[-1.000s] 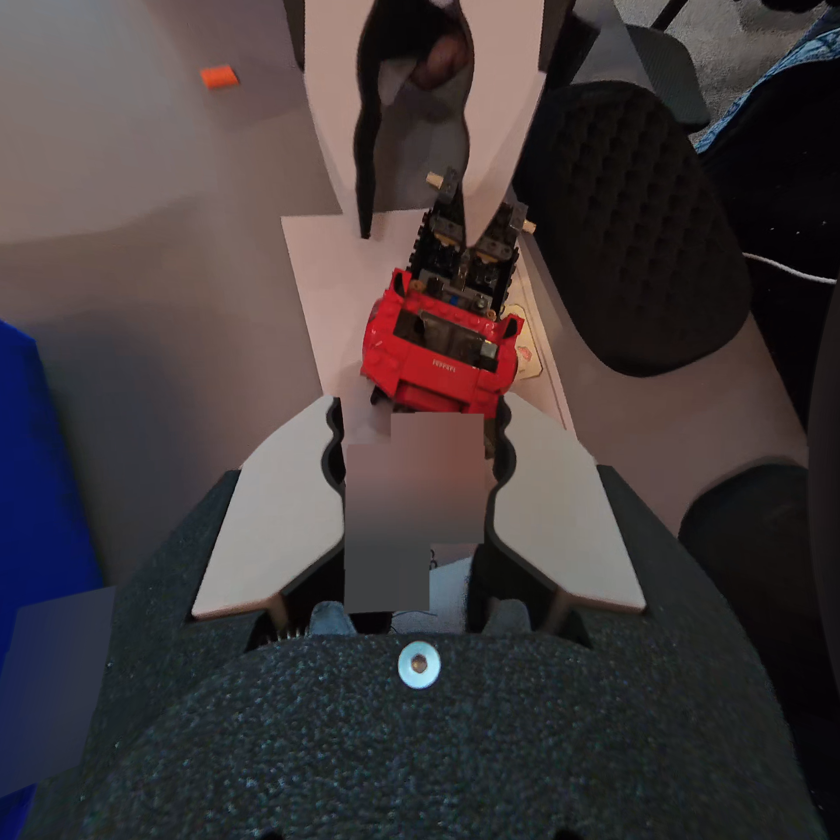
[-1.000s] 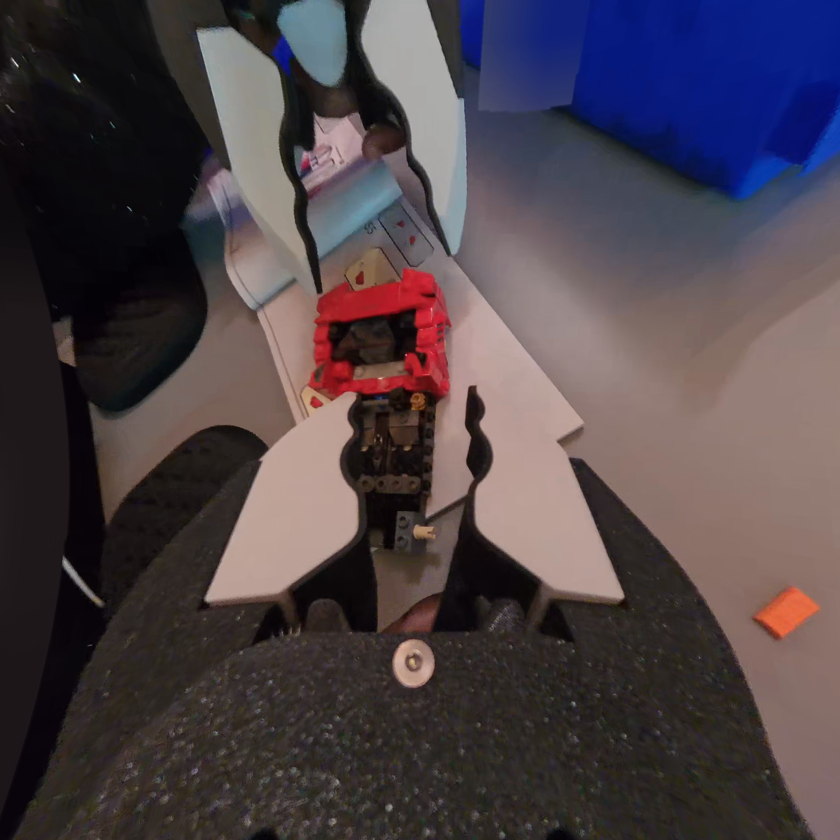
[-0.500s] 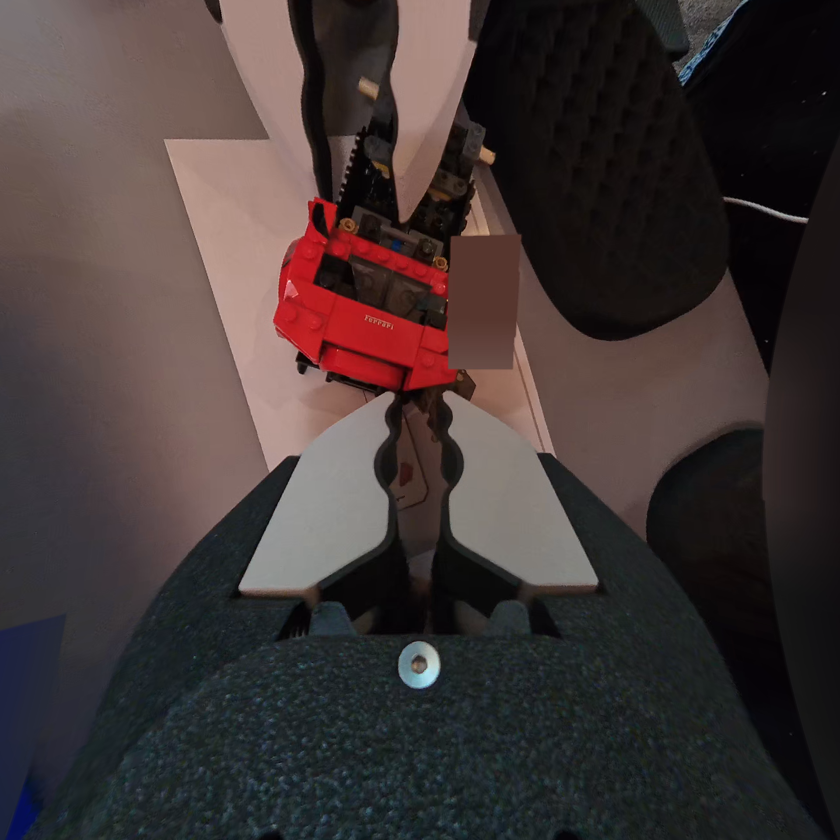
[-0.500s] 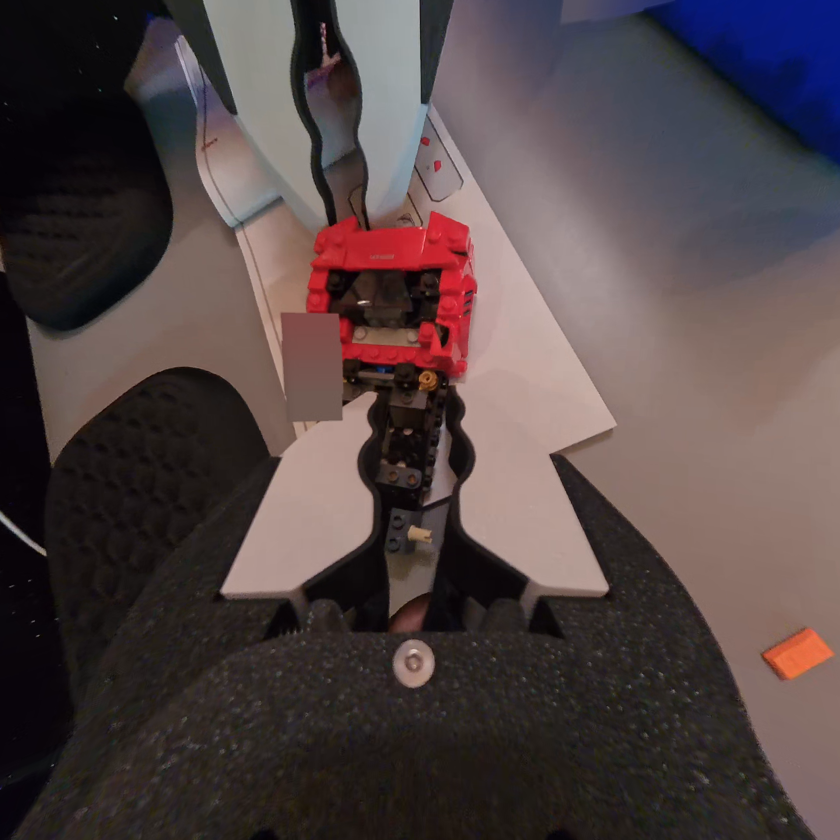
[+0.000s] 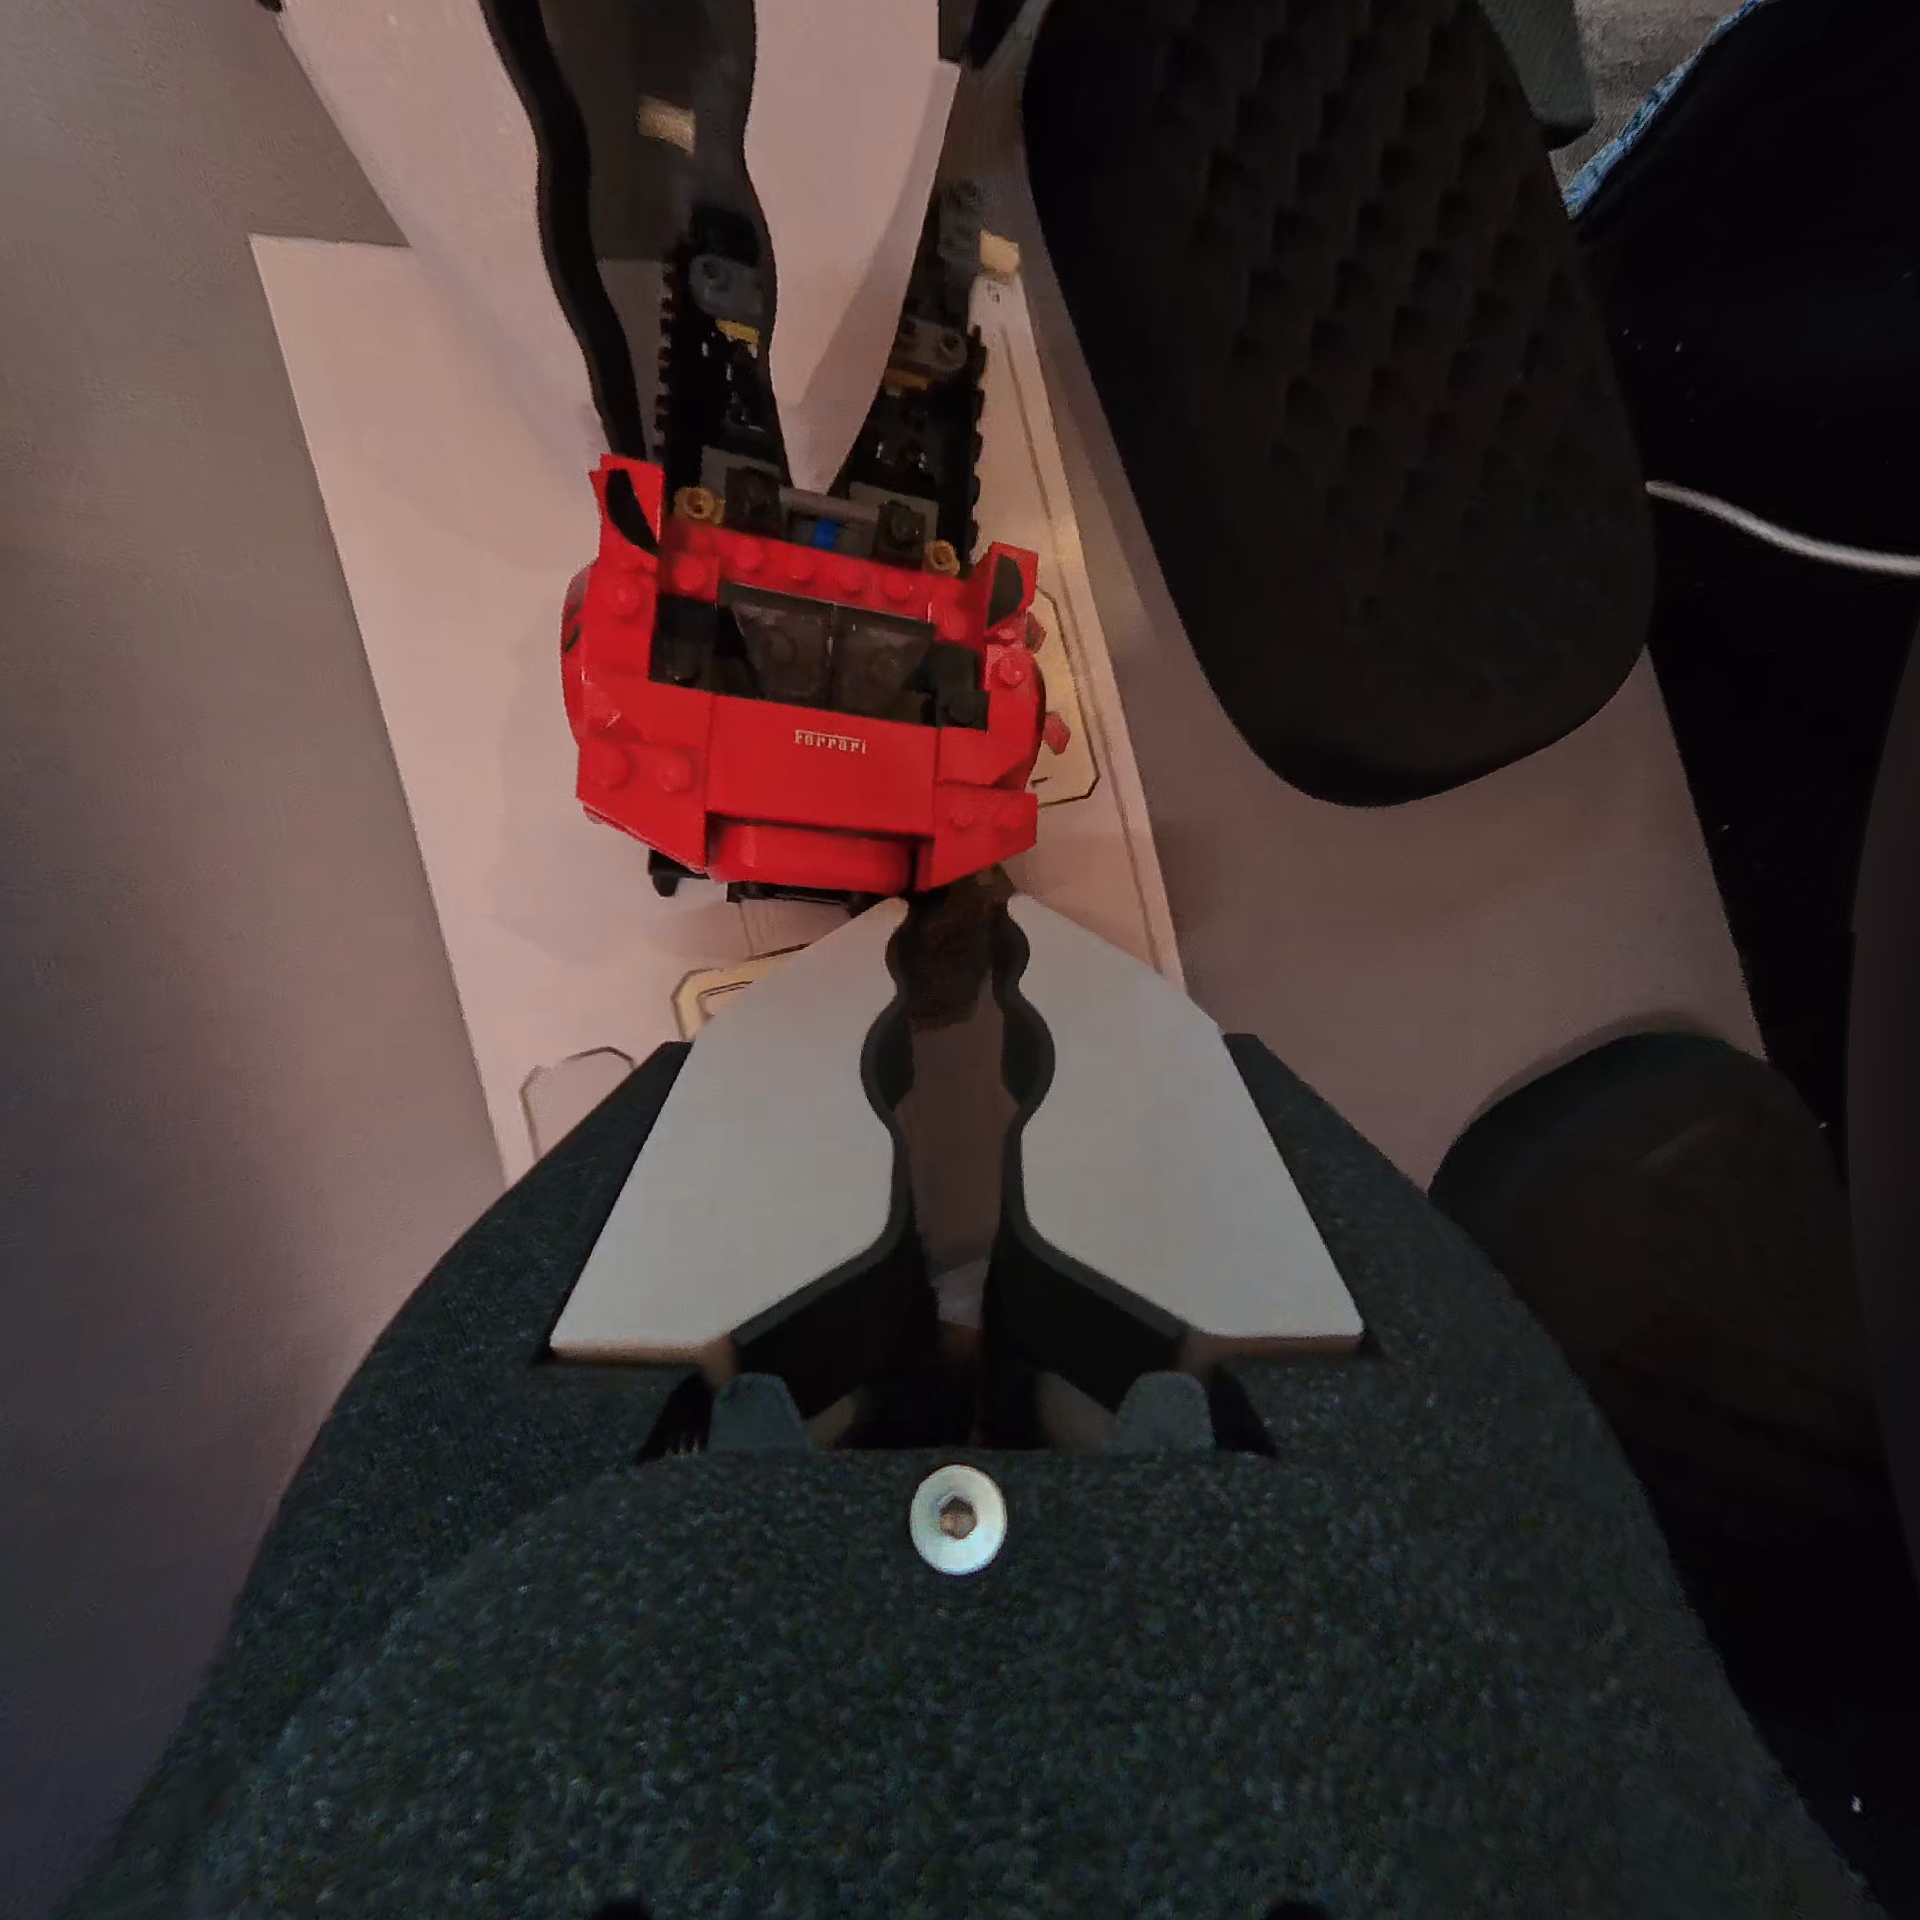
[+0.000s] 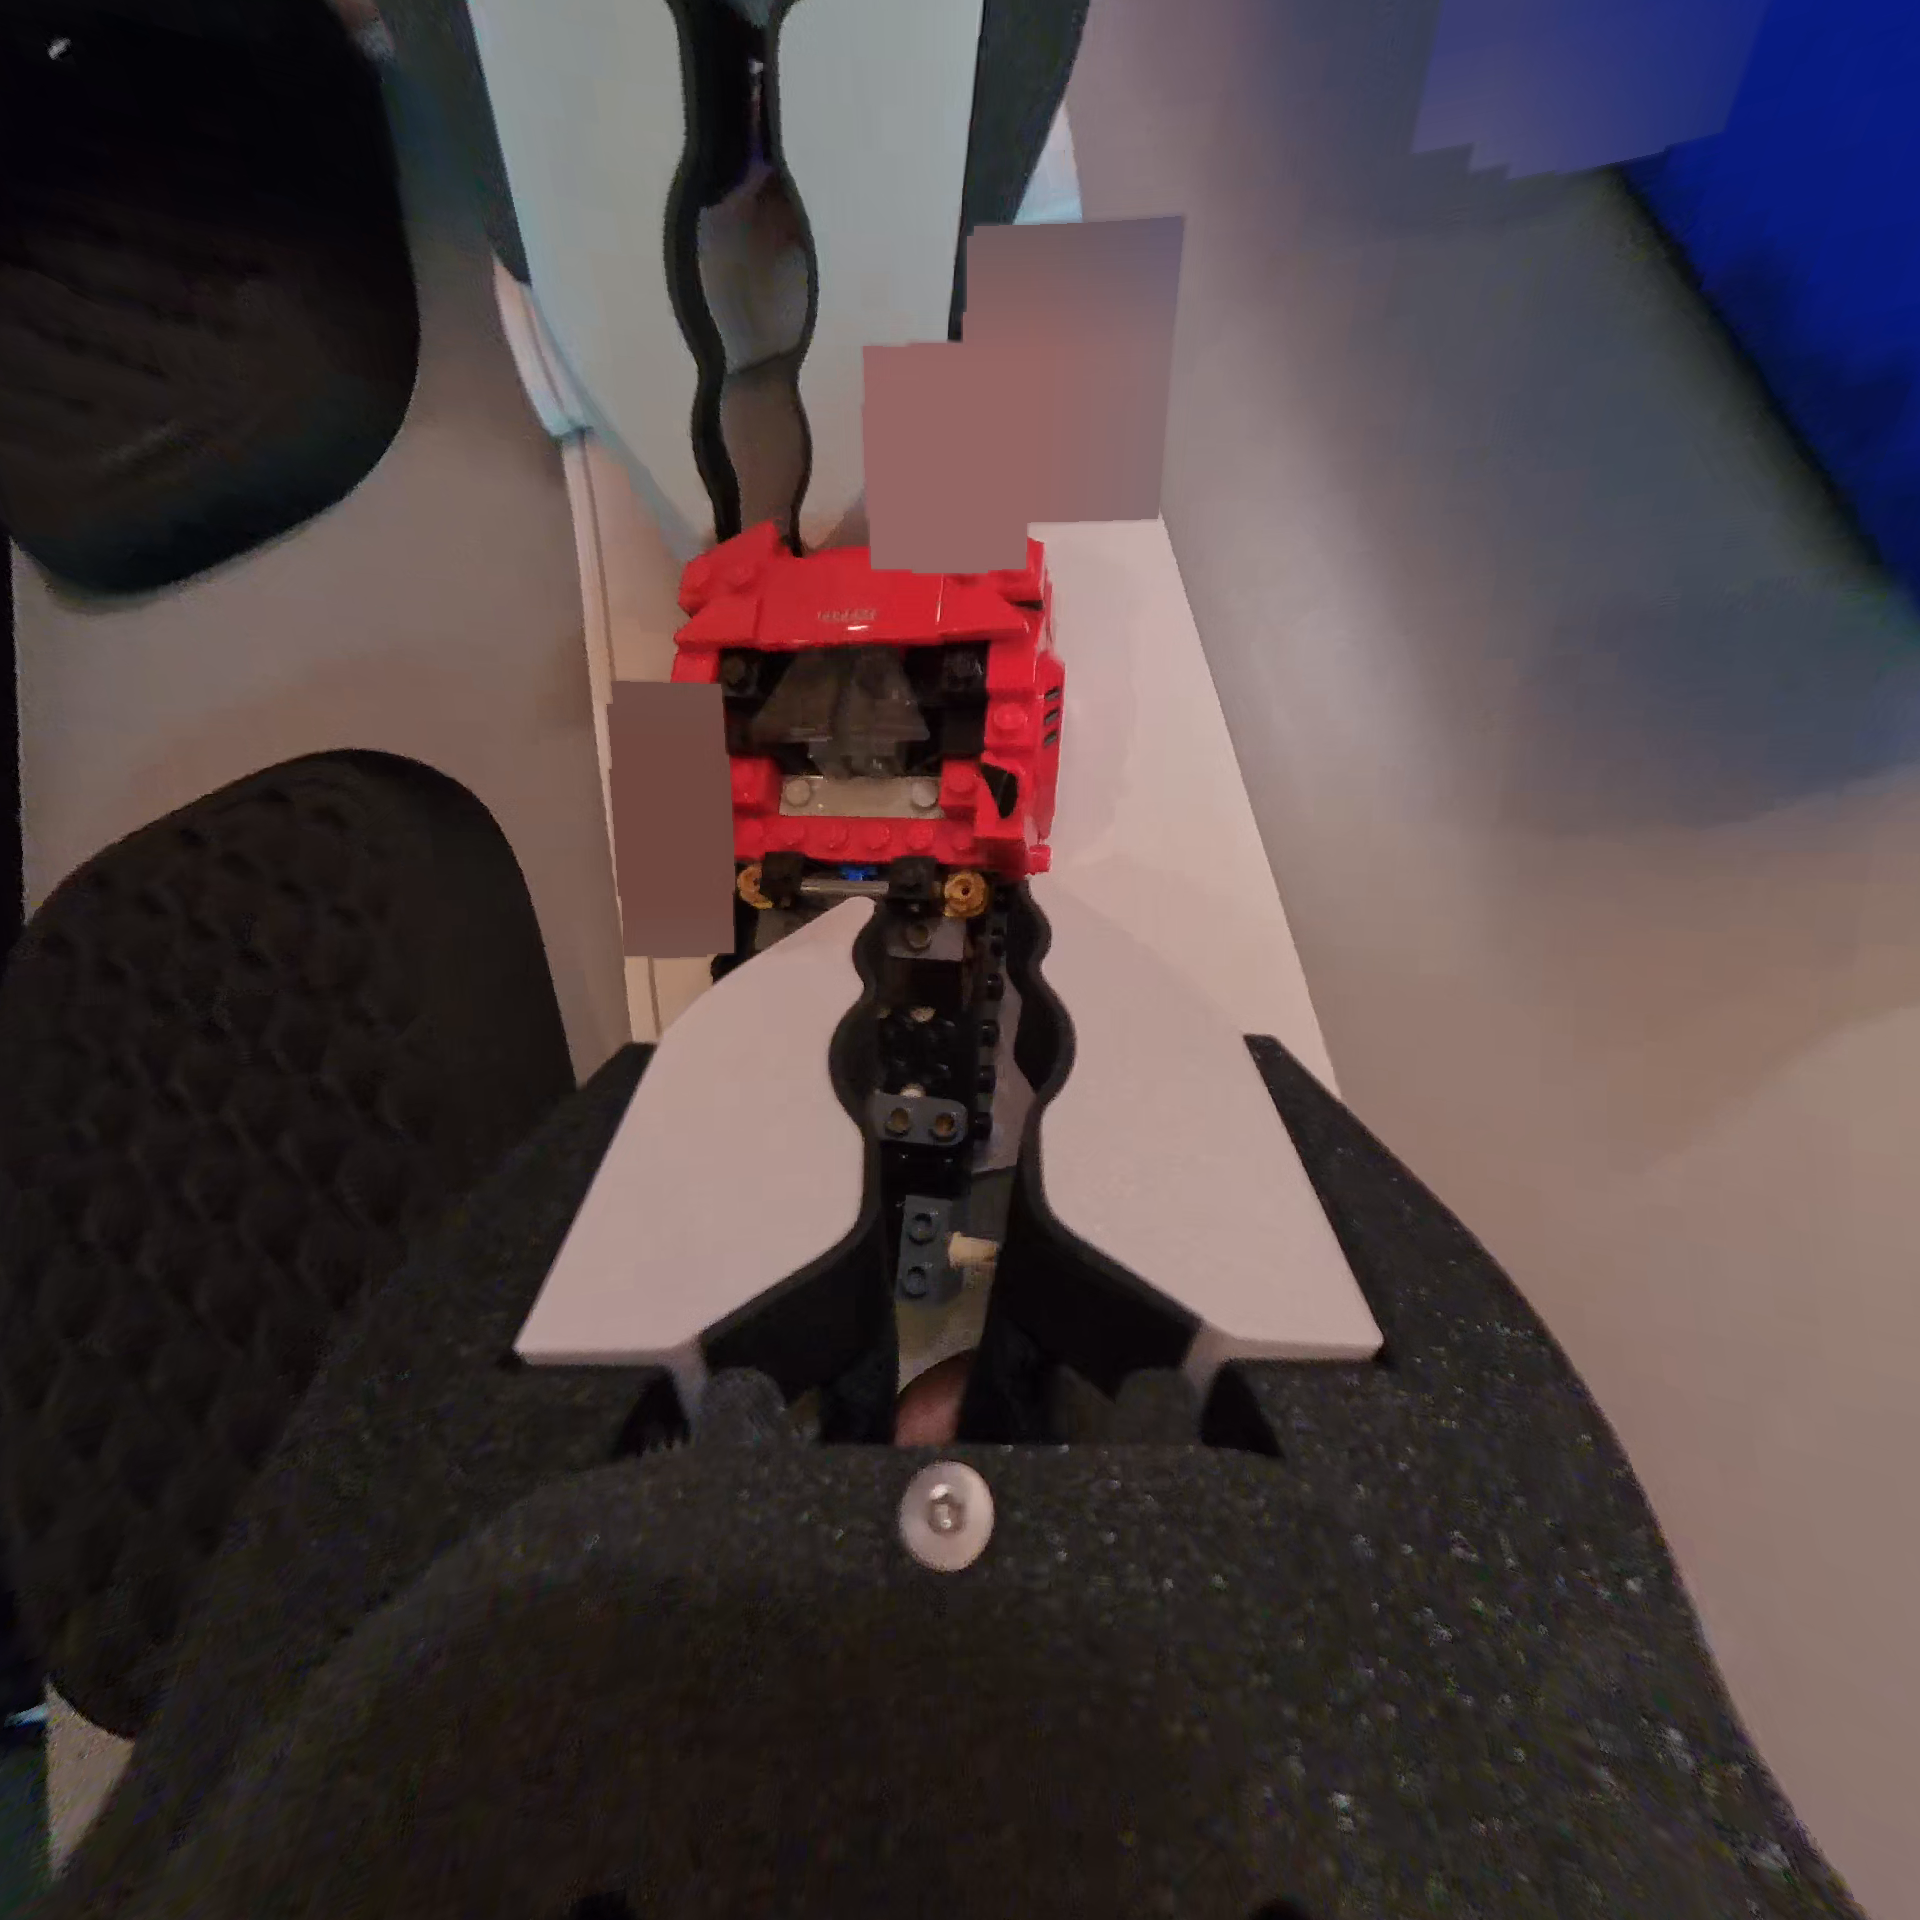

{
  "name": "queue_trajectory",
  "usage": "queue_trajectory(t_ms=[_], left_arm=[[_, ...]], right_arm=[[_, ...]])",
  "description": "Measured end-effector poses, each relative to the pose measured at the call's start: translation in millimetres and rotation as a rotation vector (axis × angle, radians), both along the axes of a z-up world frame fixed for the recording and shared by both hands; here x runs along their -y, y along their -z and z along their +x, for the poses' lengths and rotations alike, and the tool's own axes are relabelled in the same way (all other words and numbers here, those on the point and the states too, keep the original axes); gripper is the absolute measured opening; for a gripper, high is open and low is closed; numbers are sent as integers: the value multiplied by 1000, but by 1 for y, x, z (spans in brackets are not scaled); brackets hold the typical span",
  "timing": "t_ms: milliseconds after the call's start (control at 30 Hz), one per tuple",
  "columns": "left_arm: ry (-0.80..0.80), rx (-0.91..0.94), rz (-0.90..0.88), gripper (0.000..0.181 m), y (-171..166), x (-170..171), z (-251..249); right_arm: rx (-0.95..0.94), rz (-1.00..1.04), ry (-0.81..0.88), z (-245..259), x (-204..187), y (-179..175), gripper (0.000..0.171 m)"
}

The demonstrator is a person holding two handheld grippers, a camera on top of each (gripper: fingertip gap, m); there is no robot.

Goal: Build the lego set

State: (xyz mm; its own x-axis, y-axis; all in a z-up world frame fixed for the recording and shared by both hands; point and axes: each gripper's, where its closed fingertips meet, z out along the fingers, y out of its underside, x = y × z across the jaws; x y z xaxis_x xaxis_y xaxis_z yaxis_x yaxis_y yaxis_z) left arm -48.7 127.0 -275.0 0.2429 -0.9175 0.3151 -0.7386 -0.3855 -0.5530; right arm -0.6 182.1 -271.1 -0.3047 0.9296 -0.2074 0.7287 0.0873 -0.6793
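1. Left wrist view: my left gripper (image 5: 951,914) sits at the red rear end of the lego car (image 5: 805,717), fingers drawn nearly together. A small dark piece (image 5: 940,971) sits between the tips; I judge it is pinched there, though whether it is loose or already part of the car's underside I cannot tell.
2. Same view: the car rests over the white instruction sheet (image 5: 436,623) on the grey table (image 5: 156,727). Its black chassis (image 5: 727,395) points away from me, into the right gripper (image 5: 821,457) opposite, which clamps it. Reason, as I read it: one claw anchors the model so the other can work on the rear.
3. Same view: a black mesh chair seat (image 5: 1330,395) lies just beyond the table edge, clear of the work.
4. Right wrist view: my right gripper (image 6: 935,925) is clenched on the black chassis (image 6: 935,1049), which runs back between the fingers; a tan pin (image 6: 971,1250) sticks out of its near end. The red body (image 6: 873,727) projects forward, unobstructed.
5. Same view: the left gripper (image 6: 764,535) comes in from the far side, tips at the red rear edge. A blue object (image 6: 1818,312) sits well apart, upper right.
6. Judgement: a fitting step at the rear is under way; pressing off-axis could twist the chassis in my right grip.
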Motion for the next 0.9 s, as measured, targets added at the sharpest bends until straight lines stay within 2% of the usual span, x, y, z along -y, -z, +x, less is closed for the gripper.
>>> queue_trajectory(t_ms=[200, 333, 433, 533, 600, 667, 900], left_arm=[[-58, 45, -84, 12, -3, 17, 15], [-98, 37, -93, 17, -5, 22, 13], [-121, 58, -6, 12, -16, 16, -1], [-180, 121, 212, 3, -36, -10, -6], [-151, 163, 360, 0, -48, -19, 2], [-105, 129, 450, 0, -47, -22, 6], [-55, 84, 453, 0, -30, -22, 14]], right_arm=[[-14, 9, -187, -2, 1, -1, 20], [-1, -24, -206, -2, -4, -3, 24], [-55, -45, -155, 0, -9, -14, 26], [-121, -50, -88, 2, -11, -26, 26], [-164, -56, -62, 2, -8, -32, 25], [-176, -64, -40, 3, -5, -34, 25], [-185, -65, -29, 9, 1, -36, 25]])
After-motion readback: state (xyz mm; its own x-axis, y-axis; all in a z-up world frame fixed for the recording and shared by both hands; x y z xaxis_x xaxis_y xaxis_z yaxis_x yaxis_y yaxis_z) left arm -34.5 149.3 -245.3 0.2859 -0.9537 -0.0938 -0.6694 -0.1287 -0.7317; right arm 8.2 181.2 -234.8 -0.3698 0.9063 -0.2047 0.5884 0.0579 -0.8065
